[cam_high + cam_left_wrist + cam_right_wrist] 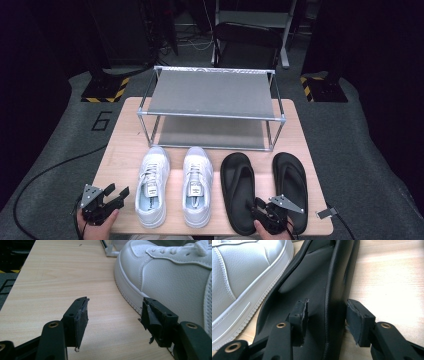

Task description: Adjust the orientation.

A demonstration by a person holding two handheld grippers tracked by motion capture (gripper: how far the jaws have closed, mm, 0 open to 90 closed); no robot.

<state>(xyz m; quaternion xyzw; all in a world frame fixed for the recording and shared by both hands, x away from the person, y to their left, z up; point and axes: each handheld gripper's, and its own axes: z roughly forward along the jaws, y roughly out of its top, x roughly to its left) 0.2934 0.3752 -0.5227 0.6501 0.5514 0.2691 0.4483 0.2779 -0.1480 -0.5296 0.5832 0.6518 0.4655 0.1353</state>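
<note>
Both fingers of the right gripper (325, 320) are standing apart, one on each side of the raised edge of the left black sandal (312, 290); in the right gripper view one pad is over the footbed and the other pad is outside the edge, above the wood. I cannot tell if the pads are already touching the rubber, but they are not clenched on it. In the high view this right gripper (272, 212) is sitting at the heel of the same sandal (239, 190), near the 6 o'clock edge of the wooden table (120, 150).

The left gripper (114, 196) is resting released at about 8 o'clock of the table, with a hand (95, 225) behind it. Its jaws are wide open and holding nothing. In the left gripper view the left gripper (113, 315) is hovering just over the wood, and the left white sneaker (170, 277) is lying just beside its one finger.

Four pieces of footwear are lying in one row, toes pointing to 12 o'clock: the left white sneaker (151, 187), the right white sneaker (196, 185), then the two sandals, with the right black sandal (291, 185) toward 3 o'clock. A metal shoe rack (210, 95) with two grey shelves is standing behind them at 12 o'clock.
</note>
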